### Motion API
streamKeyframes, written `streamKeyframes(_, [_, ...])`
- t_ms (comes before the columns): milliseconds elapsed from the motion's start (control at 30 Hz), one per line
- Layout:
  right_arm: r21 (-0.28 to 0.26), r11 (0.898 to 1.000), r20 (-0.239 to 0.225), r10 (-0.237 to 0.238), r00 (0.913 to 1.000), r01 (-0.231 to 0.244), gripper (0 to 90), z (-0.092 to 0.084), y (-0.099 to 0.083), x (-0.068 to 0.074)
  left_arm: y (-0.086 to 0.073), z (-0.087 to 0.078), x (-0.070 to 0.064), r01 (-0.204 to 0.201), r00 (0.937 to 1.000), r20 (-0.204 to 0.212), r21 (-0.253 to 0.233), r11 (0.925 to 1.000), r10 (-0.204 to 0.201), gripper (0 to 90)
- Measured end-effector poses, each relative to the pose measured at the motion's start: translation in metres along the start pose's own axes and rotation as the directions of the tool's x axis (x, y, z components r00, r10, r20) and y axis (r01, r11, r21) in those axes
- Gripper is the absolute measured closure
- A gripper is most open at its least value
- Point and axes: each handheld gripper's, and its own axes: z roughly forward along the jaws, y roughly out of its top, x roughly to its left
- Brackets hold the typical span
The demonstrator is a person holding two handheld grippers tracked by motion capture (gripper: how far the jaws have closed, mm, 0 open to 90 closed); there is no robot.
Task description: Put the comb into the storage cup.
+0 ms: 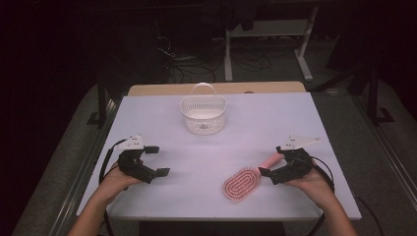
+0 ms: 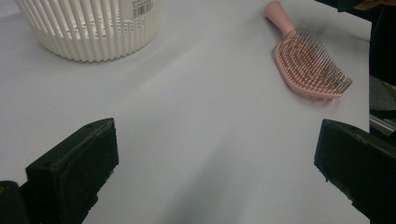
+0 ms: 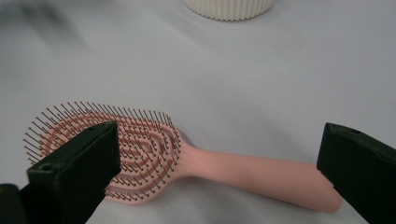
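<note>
A pink hairbrush (image 1: 241,183) lies bristles up on the white table (image 1: 275,118), near the front right, its handle pointing back and right. My right gripper (image 1: 271,161) is open, with its two jaws on either side of the handle and not touching it. The right gripper view has the brush (image 3: 144,149) lying crosswise between the wide-apart jaws of that gripper (image 3: 219,154). My left gripper (image 1: 158,161) rests open and holds nothing at the front left, well apart from the brush. In the left gripper view, bare table lies between the open jaws (image 2: 215,172) and the brush (image 2: 310,65) sits far off.
A white slatted basket (image 1: 203,115) with an upright handle stands at the table's back centre, seen close as a basket (image 2: 88,28) in the left gripper view. Beyond the table's far edge are cables and a desk frame (image 1: 268,34) on a dark floor.
</note>
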Motion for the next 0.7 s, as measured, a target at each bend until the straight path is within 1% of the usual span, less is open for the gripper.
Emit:
streamKeyframes(467, [0.018, 1.0, -0.002, -0.002, 1.0, 0.002, 0.0, 0.002, 0.006, -0.002, -0.003, 0.001, 0.001, 0.005, 1.0, 0.0, 0.012, 0.9999, -0.005, 0.0])
streamKeyframes(700, [0.033, 0.999, 0.007, -0.003, 1.0, 0.003, 0.0, 0.005, 0.015, -0.005, -0.004, 0.001, 0.0, 0.007, 1.0, -0.002, 0.009, 0.9999, -0.007, 0.0])
